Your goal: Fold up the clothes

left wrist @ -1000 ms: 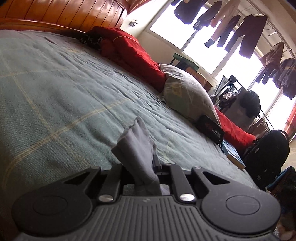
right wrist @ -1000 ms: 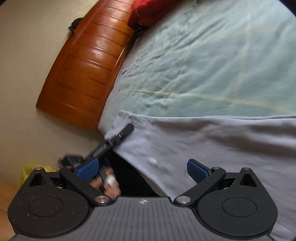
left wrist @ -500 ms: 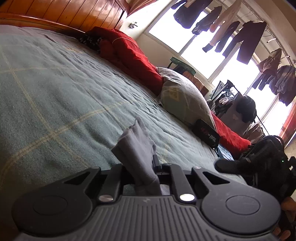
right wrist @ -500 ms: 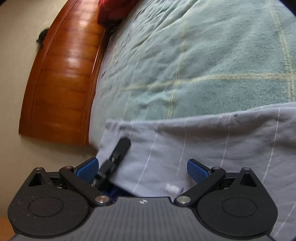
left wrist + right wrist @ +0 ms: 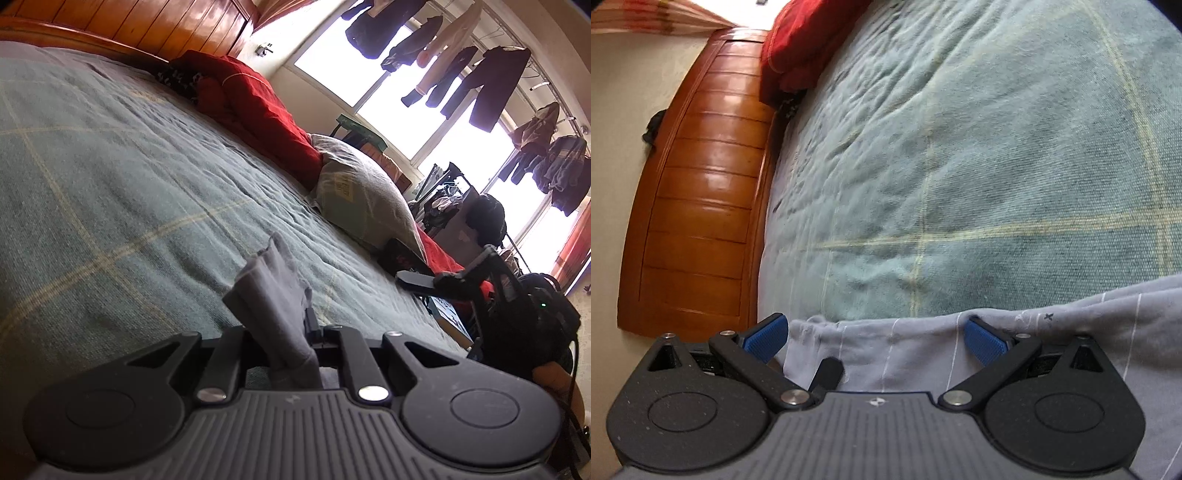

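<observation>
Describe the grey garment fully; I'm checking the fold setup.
The grey garment looks like thin, soft fabric, pale grey with fine white stripes and a small dark x mark. It lies spread on the green checked bedspread, edge wrinkled. The left hand-held gripper is shut on a bunched corner that sticks up; the right hand-held gripper is open, its blue pads straddling the edge.

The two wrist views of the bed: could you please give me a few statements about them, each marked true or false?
1. The left tool is shut on a bunch of the grey garment. True.
2. The right tool is clamped on the garment. False: its blue pads stand wide apart, with the cloth lying between them.
3. The bedspread is plain red. False: it is green with pale check lines.
4. A red quilt lies near the wooden headboard. True.
</observation>
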